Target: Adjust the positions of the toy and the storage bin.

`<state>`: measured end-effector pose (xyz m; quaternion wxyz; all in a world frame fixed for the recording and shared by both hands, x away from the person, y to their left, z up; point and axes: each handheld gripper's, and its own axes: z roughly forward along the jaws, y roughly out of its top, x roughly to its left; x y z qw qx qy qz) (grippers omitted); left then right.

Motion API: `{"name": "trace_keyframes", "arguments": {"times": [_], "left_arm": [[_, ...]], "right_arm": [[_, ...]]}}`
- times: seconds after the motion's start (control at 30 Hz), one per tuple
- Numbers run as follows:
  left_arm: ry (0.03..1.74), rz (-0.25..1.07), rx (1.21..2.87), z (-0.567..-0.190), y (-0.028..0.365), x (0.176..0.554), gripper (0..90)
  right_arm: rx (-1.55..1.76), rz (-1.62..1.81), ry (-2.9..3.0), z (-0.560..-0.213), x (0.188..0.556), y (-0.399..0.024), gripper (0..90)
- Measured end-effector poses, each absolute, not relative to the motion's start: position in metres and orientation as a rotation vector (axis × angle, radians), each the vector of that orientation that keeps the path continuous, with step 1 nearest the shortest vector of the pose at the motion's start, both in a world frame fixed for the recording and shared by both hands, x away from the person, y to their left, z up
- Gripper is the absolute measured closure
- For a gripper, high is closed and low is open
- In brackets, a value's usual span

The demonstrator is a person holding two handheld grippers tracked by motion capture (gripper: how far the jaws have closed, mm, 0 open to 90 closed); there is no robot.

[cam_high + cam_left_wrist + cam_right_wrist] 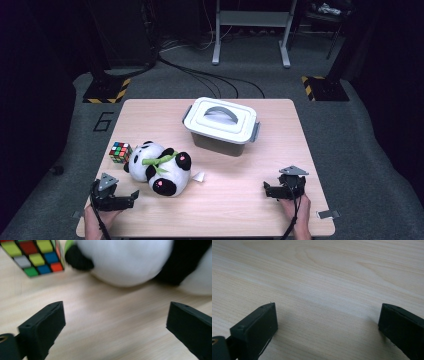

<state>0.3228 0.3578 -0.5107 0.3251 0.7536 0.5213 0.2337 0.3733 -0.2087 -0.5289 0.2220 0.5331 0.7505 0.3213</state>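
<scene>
The whole light wooden table [235,210] is seen from above in the high view, from the person's side, looking forward and down. The dark floor and metal stands behind it are seen too, far off.

The left gripper view is taken low and very close to the tabletop [105,325]. It is pointed at the soft black-and-white toy panda [125,262] and the colourful puzzle cube [32,257]. Both are also seen from above, the panda [159,168] beside the cube [120,152].

The right gripper view is taken just as low and close, and bare wood [324,277] is faced.
</scene>
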Motion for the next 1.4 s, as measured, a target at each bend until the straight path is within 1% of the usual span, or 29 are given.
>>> {"name": "trace_keyframes", "arguments": {"times": [0.03, 0.2, 0.3, 0.33, 0.4, 0.5, 0.7, 0.73, 0.9, 1.07, 1.4], "left_arm": [[1.379, 0.628, 1.964, -0.519, 0.357, 0.323, 0.2], [1.387, 0.63, 1.984, -0.531, 0.354, 0.326, 0.1], [1.393, 0.614, 1.993, -0.53, 0.355, 0.326, 0.0], [1.386, 0.634, 1.974, -0.532, 0.355, 0.327, 0.0], [1.397, 0.595, 1.98, -0.531, 0.356, 0.328, 0.0], [1.394, 0.588, 1.97, -0.532, 0.357, 0.329, 0.0], [1.397, 0.589, 1.972, -0.532, 0.357, 0.329, 0.0], [1.397, 0.589, 1.972, -0.532, 0.357, 0.329, 0.0], [1.397, 0.589, 1.97, -0.532, 0.357, 0.329, 0.0], [1.397, 0.589, 1.97, -0.532, 0.357, 0.329, 0.0], [1.397, 0.589, 1.971, -0.532, 0.357, 0.329, 0.0]], "right_arm": [[1.46, 0.874, 2.096, -0.528, 0.375, -0.209, 0.0], [1.474, 0.912, 2.117, -0.526, 0.376, -0.21, 0.0], [1.466, 0.932, 2.131, -0.524, 0.376, -0.212, 0.0], [1.475, 0.933, 2.134, -0.522, 0.376, -0.211, 0.0], [1.461, 0.933, 2.149, -0.516, 0.377, -0.208, 0.0], [1.451, 0.937, 2.155, -0.511, 0.379, -0.206, 0.0], [1.417, 0.965, 2.171, -0.493, 0.386, -0.202, 0.3], [1.403, 0.975, 2.168, -0.485, 0.388, -0.202, 0.5], [1.376, 0.988, 2.176, -0.47, 0.393, -0.201, 0.8], [1.337, 1.001, 2.207, -0.447, 0.404, -0.198, 0.8], [1.272, 1.022, 2.233, -0.42, 0.42, -0.19, 0.9]]}}
